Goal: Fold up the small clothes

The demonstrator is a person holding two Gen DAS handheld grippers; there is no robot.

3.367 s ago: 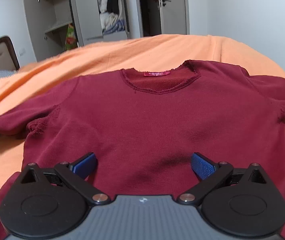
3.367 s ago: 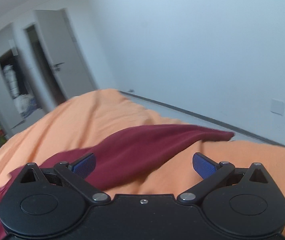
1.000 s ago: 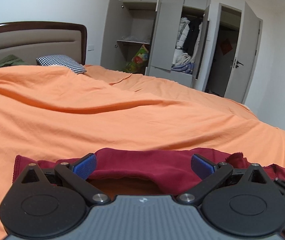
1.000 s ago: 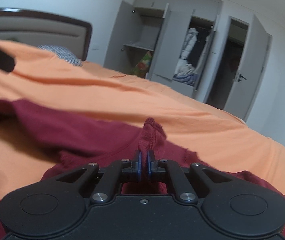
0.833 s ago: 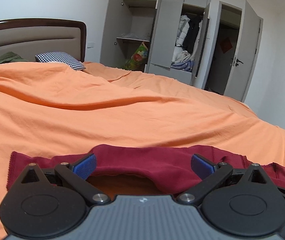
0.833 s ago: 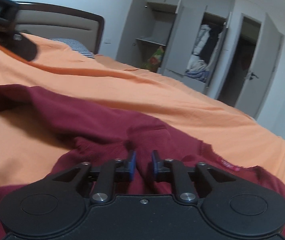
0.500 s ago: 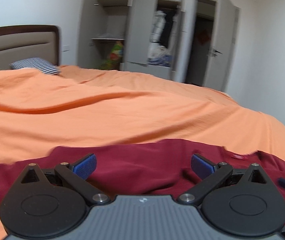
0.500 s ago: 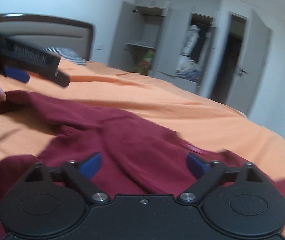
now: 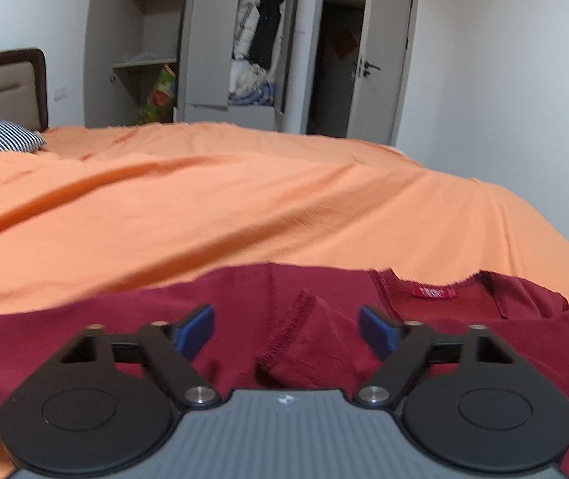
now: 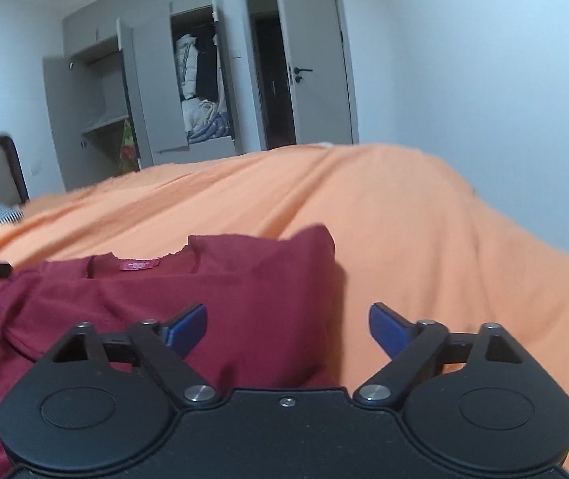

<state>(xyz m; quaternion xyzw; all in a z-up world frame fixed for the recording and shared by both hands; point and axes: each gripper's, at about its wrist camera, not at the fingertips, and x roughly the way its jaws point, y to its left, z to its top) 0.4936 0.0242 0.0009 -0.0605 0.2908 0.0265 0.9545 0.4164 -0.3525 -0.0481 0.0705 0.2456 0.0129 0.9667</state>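
Both my claws are wide apart, nothing in them. My left gripper [image 9: 286, 329] hovers over a folded-in sleeve cuff [image 9: 296, 321] of the dark red knit sweater [image 9: 244, 299], my right gripper [image 10: 287, 329] over its right edge. It lies on the orange bedspread [image 9: 244, 199]; past that, a grey wardrobe [image 9: 212, 40] stands open.

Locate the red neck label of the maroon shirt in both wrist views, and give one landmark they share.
Left wrist: the red neck label sits right of centre, beyond the right finger of the left gripper.
Right wrist: the label lies left of centre, beyond the left finger of the right gripper.
Shared landmark: the open wardrobe behind the bed.
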